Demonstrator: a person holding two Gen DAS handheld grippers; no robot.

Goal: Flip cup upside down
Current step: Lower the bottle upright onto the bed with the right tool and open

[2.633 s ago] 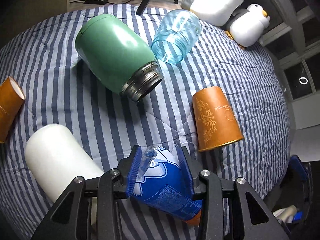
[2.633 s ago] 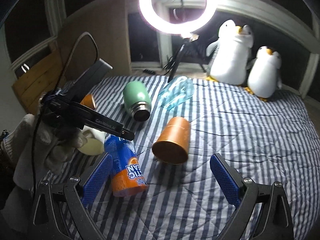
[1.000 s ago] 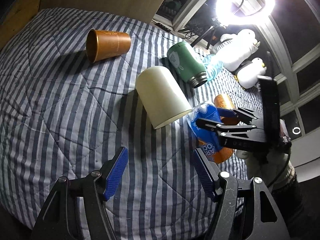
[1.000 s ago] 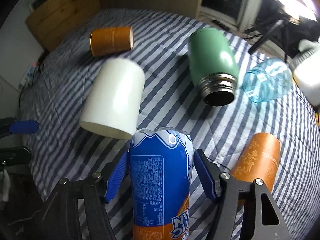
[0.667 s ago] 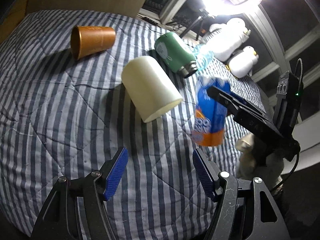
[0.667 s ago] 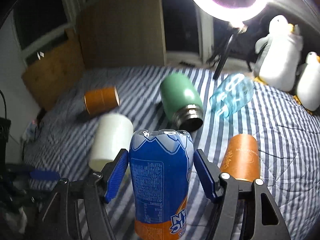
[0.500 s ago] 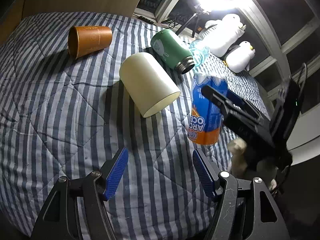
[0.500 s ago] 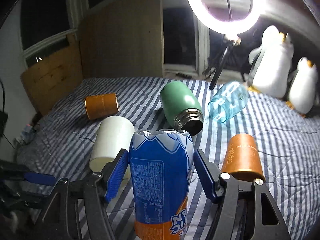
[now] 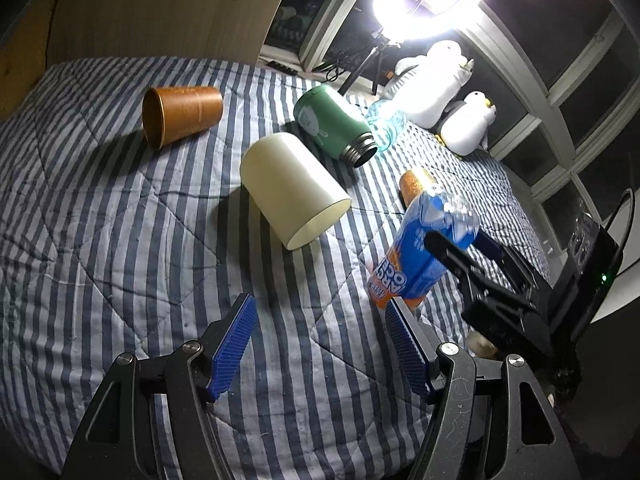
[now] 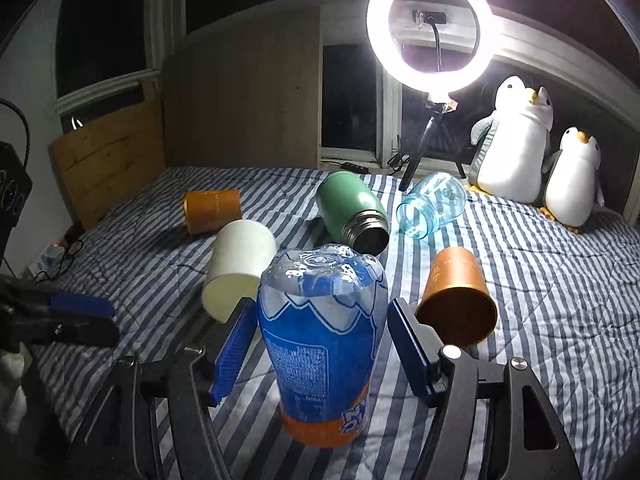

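A blue and orange plastic cup (image 10: 324, 344), cut from a drink bottle, stands mouth down on the striped bed cover (image 10: 560, 320), its clear base on top. My right gripper (image 10: 320, 304) is shut on it, a blue pad against each side. From the left wrist view the same cup (image 9: 416, 256) leans slightly, its orange rim on the cover, with the right gripper (image 9: 460, 248) around it. My left gripper (image 9: 320, 304) is open and holds nothing, to the left of the cup and apart from it.
On their sides lie a white cup (image 9: 292, 188), a green flask (image 9: 332, 124), a blue glass jar (image 10: 432, 208) and two orange cups (image 9: 180, 112) (image 10: 456, 292). Two plush penguins (image 10: 516, 144) and a ring light (image 10: 430, 28) stand at the back.
The left gripper let go of the cup and drew back. The right gripper took it, turned it mouth down and lowered it until its rim rests on the bed cover.
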